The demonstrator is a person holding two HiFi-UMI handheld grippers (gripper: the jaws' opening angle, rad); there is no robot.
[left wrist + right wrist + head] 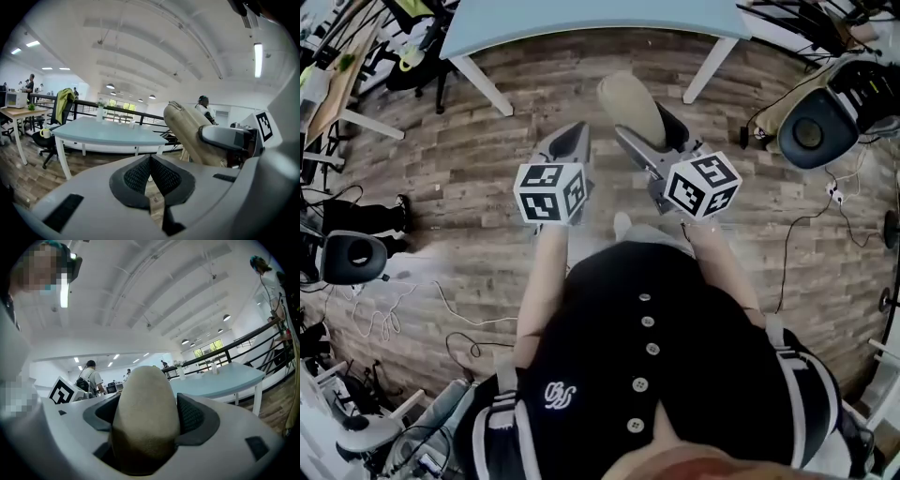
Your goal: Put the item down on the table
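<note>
Wood floor (487,122) all round below. Pale blue table (581,19) ahead, well apart from both grippers. Right gripper (652,133) up in air, jaws part open, squeezing tan egg-shaped item (628,101) from both sides. Item tilted up, over floor, short of table. Left gripper (570,139) just beside right one, jaws pressed together, nothing between.

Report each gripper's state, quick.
Left gripper: closed, empty.
Right gripper: closed on the beige, rounded oblong item.
</note>
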